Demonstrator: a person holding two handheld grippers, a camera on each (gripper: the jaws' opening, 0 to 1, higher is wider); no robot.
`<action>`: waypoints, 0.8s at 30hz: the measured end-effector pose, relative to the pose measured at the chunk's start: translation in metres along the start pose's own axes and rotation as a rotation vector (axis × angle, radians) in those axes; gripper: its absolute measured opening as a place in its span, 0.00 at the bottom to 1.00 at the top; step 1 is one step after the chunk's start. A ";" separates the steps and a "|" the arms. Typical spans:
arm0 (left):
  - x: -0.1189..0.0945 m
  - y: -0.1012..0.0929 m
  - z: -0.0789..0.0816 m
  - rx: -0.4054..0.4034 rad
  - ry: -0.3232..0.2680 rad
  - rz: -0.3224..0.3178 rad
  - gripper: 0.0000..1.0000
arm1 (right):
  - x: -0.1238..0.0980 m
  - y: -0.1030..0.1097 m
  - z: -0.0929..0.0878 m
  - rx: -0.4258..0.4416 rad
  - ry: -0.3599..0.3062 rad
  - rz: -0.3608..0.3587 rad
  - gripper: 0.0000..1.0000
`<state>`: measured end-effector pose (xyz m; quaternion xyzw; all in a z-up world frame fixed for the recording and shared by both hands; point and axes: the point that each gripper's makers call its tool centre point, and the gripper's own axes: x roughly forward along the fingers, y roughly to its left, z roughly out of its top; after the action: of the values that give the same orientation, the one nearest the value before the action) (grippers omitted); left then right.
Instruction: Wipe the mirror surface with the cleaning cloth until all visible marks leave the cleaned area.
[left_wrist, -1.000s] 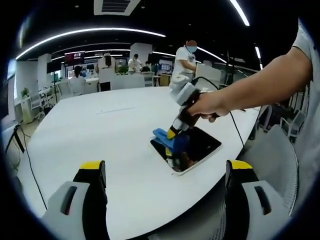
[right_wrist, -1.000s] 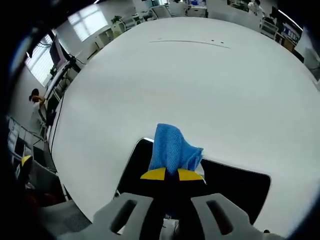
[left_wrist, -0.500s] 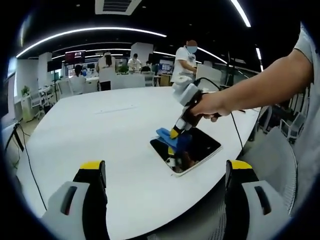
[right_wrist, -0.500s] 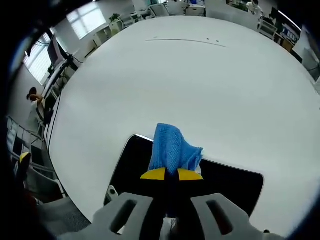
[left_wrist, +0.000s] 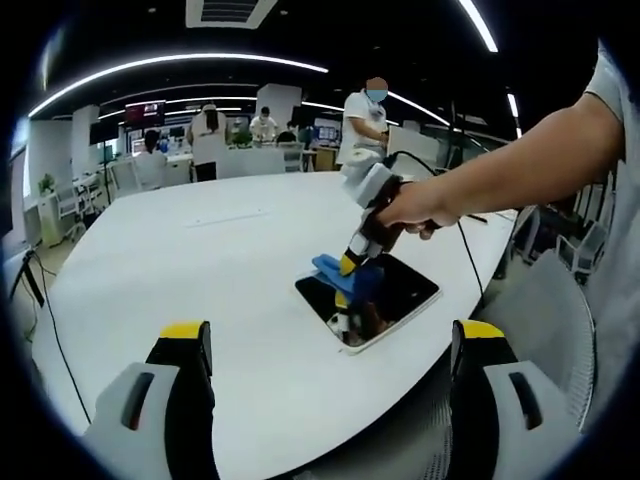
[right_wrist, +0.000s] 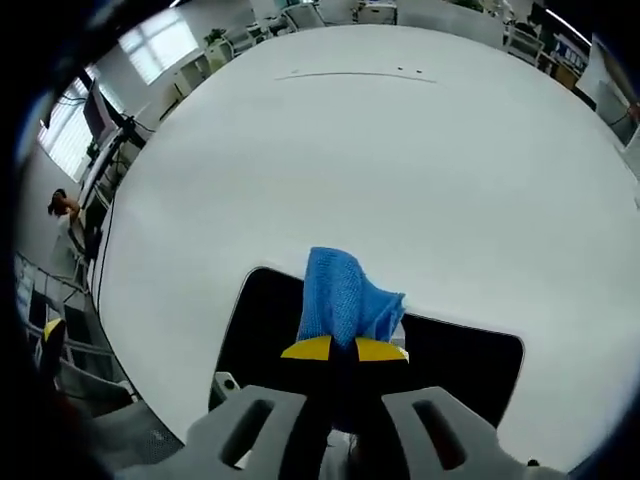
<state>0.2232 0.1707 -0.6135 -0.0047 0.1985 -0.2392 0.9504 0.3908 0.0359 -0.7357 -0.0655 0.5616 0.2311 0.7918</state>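
A dark rectangular mirror (left_wrist: 385, 295) with a white rim lies flat on the white table (left_wrist: 200, 270). In the left gripper view, a person's hand holds my right gripper (left_wrist: 345, 268) over the mirror's left end, shut on a blue cleaning cloth (left_wrist: 333, 271). The right gripper view looks down its own yellow-tipped jaws, pinched together on the blue cloth (right_wrist: 345, 298), which presses on the mirror (right_wrist: 465, 365). My left gripper (left_wrist: 325, 345) stands open near the table's front edge, well short of the mirror, nothing between its jaws.
The big white table (right_wrist: 400, 170) stretches far beyond the mirror. Several people (left_wrist: 365, 120) stand or sit among desks at the back of the office. A grey chair (left_wrist: 545, 320) stands at the right. A cable (left_wrist: 475, 265) trails from the right gripper across the table.
The right gripper with the cloth has slid a little across the mirror's left end; in its view more dark glass shows to the left. The left gripper has stayed put.
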 end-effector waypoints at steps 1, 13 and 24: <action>0.001 0.000 0.000 0.000 0.000 -0.001 0.99 | 0.000 0.000 0.000 0.006 -0.002 0.001 0.00; 0.006 0.004 -0.001 0.033 0.001 0.013 0.99 | 0.007 0.004 -0.005 0.023 0.015 0.007 0.00; 0.010 0.005 0.000 0.058 0.004 0.015 0.99 | -0.007 0.021 -0.030 0.028 0.037 0.030 0.00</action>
<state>0.2340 0.1708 -0.6179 0.0248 0.1933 -0.2378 0.9516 0.3536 0.0414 -0.7365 -0.0505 0.5804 0.2338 0.7784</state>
